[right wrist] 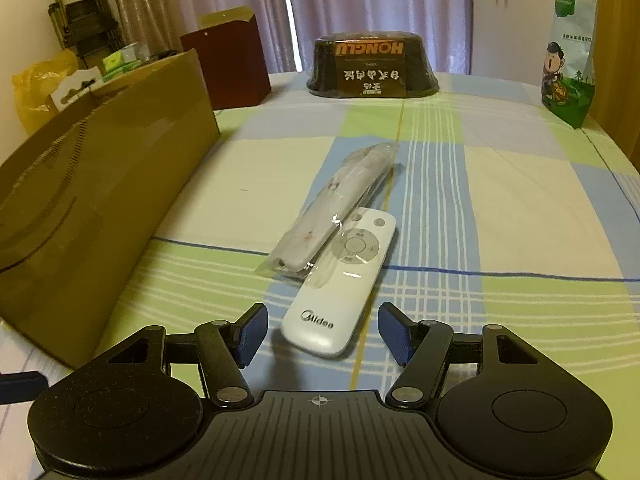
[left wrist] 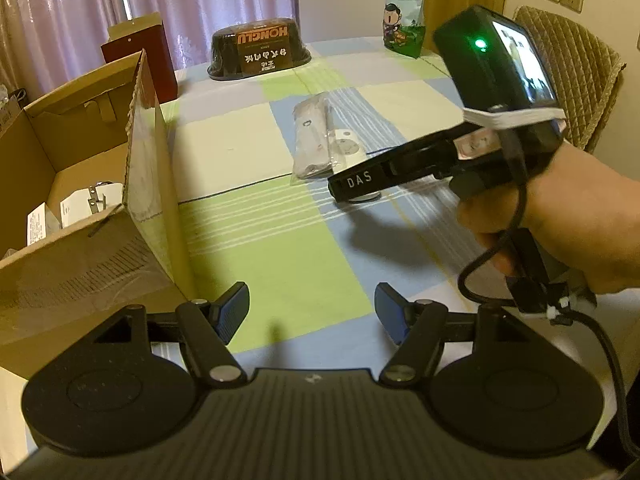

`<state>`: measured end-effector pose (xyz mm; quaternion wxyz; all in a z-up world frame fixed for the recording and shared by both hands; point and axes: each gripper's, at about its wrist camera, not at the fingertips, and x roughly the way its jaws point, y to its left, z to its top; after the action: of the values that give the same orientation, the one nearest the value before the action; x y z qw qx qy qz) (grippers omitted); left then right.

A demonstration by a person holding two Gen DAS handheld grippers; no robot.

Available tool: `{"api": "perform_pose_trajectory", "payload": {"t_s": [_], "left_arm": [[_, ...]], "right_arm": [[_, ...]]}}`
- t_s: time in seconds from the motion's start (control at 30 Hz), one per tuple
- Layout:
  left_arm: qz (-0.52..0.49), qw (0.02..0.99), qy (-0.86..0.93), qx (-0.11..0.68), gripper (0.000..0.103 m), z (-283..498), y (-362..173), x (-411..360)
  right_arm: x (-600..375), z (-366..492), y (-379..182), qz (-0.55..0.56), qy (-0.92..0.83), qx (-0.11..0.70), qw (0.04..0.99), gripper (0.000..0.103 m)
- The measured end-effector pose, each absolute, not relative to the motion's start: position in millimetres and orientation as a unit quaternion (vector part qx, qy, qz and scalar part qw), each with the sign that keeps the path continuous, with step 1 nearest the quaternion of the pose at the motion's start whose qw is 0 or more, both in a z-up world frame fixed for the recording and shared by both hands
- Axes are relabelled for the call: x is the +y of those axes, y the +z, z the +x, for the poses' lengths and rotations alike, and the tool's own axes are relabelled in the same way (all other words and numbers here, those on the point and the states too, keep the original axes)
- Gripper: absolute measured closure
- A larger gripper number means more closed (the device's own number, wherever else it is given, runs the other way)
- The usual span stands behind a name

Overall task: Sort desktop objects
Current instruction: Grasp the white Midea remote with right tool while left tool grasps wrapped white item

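Note:
A white Midea remote (right wrist: 340, 280) lies on the checked tablecloth, its near end between the open fingers of my right gripper (right wrist: 322, 334). A bagged white remote (right wrist: 332, 208) rests against its far left side. In the left wrist view the right gripper (left wrist: 356, 186) hovers over the white remote (left wrist: 348, 144) beside the bagged remote (left wrist: 312, 140). My left gripper (left wrist: 312, 314) is open and empty above the cloth, next to an open cardboard box (left wrist: 92, 184) holding white paper items (left wrist: 76, 208).
A dark HONGLU package (right wrist: 370, 66) sits at the table's far side, a green snack bag (right wrist: 570, 52) at the far right, a dark red box (right wrist: 228, 64) behind the cardboard box (right wrist: 100, 184). A padded chair (left wrist: 572, 72) stands at right.

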<state>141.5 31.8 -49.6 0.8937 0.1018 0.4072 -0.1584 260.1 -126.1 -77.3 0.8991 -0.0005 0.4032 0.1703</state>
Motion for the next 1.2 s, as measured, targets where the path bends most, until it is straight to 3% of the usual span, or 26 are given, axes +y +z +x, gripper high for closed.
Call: {"api": "perform_pose_trajectory", "payload": {"t_s": [0.17,0.23,0.43,0.87,1.2], "left_arm": [[0.108,0.894,-0.154,0.407,0.037,146.7,-58.4,29.3],[0.106,0.894,-0.153,0.408,0.037,149.3,-61.2,28.1],[0.102,0.894,-0.152,0.409,0.035,155.9,-64.4,23.6],[0.074,0.912,-0.139,0.378,0.035,233.6,-63.9,-16.7],[0.097,0.905,-0.125,0.395,0.035,309.5,-96.5,-46.3]], "right_arm": [[-120.8,264.4,-84.0,-0.016,0.164,0.401,0.901,0.038],[-120.9,264.2,-84.9,-0.024,0.161,0.397,0.903,0.054],[-138.5,261.0,-82.4,-0.025,0.159,0.400,0.902,0.061],[-209.7,225.5,-76.5,-0.043,0.132,0.397,0.907,0.062],[-215.4,228.2,-74.9,-0.031,0.133,0.399,0.907,0.061]]}}
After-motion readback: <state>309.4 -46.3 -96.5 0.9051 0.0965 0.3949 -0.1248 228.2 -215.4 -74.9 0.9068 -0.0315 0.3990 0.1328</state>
